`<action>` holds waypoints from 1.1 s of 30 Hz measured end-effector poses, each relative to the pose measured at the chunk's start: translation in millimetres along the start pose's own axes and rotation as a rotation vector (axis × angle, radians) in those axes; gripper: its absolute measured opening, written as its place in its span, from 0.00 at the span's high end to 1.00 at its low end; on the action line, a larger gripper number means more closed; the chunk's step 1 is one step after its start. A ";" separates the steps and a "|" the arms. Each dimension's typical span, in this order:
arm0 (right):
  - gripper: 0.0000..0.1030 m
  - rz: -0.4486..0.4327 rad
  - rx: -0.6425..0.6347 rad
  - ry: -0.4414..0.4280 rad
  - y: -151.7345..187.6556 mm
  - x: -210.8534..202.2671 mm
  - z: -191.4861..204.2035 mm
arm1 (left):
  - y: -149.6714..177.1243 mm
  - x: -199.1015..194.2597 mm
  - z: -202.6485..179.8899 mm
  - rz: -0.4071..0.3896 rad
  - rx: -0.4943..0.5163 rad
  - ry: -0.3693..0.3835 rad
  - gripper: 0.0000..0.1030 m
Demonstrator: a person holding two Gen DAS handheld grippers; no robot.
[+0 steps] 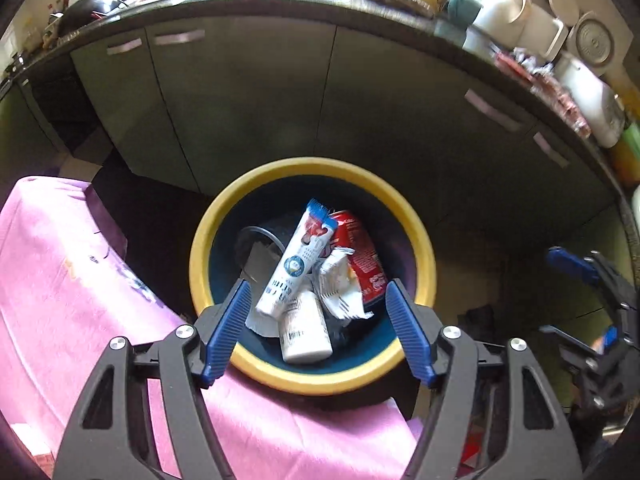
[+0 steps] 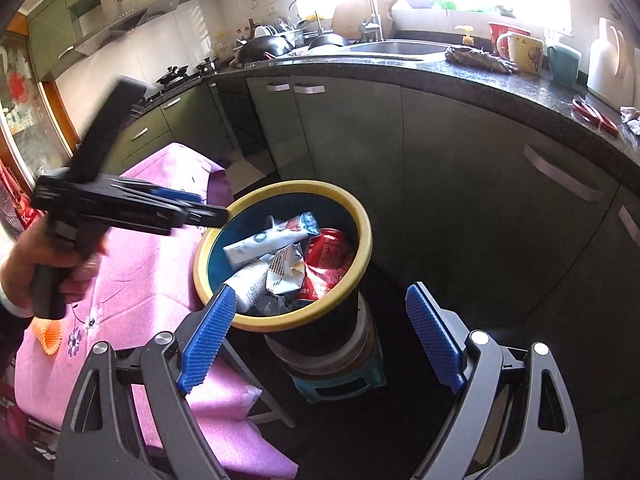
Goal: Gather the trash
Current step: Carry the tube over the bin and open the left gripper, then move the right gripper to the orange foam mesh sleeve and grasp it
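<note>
A yellow-rimmed bin (image 1: 312,166) (image 2: 360,216) stands beside the table and holds trash: a white and blue tube (image 1: 294,260) (image 2: 272,238), a red can (image 1: 360,248) (image 2: 328,256), a crumpled white wrapper (image 1: 340,280) (image 2: 284,268) and a white bottle (image 1: 304,332). My left gripper (image 1: 319,286) (image 2: 200,210) hangs open above the bin's near-left rim, with nothing pressed between its blue pads. My right gripper (image 2: 320,292) is open and empty, set back on the bin's near side; one of its blue fingers (image 1: 572,266) shows at the right edge.
A table with a pink cloth (image 1: 60,280) (image 2: 140,264) lies left of the bin, with an orange paper cup (image 2: 48,336) on it. The bin sits on a stool (image 2: 340,380). Green cabinets and a dark counter (image 2: 500,88) curve behind, with red scissors (image 2: 592,116) and crumpled paper (image 2: 630,118).
</note>
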State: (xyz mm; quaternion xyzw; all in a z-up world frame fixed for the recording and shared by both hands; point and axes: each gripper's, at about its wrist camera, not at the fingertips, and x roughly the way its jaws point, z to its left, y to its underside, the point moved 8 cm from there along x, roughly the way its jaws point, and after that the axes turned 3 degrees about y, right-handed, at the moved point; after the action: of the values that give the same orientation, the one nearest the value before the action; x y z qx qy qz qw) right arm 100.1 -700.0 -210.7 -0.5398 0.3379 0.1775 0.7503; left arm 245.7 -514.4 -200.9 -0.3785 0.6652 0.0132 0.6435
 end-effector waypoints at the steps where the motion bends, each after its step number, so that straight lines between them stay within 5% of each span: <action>1: 0.17 0.003 -0.001 -0.004 1.5 1.5 1.9 | 4.5 -15.2 0.3 -0.029 -0.002 0.000 0.35; 9: 0.16 0.029 -0.036 -0.040 1.9 14.2 29.9 | 67.6 -126.9 19.9 -0.218 -0.097 -0.013 0.26; 15: 0.16 0.055 -0.136 -0.118 -0.9 25.8 86.3 | 151.6 -205.0 51.8 -0.355 -0.195 -0.132 0.20; 25: 0.16 0.135 -0.485 -0.427 20.1 45.0 286.9 | 302.2 -304.9 132.6 -0.466 -0.500 -0.364 0.16; 30: 0.16 0.245 -0.739 -0.690 60.1 28.7 391.0 | 347.8 -339.1 149.1 -0.514 -0.572 -0.436 0.16; 33: 0.16 0.298 -0.897 -0.760 86.9 22.5 432.7 | 367.1 -351.7 151.7 -0.534 -0.601 -0.472 0.15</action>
State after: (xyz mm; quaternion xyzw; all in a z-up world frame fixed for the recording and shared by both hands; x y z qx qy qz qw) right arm 197.6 -269.0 -204.6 -0.6491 0.0102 0.5860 0.4849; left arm 142.6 -4.9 -94.7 -0.6927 0.3465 0.1251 0.6200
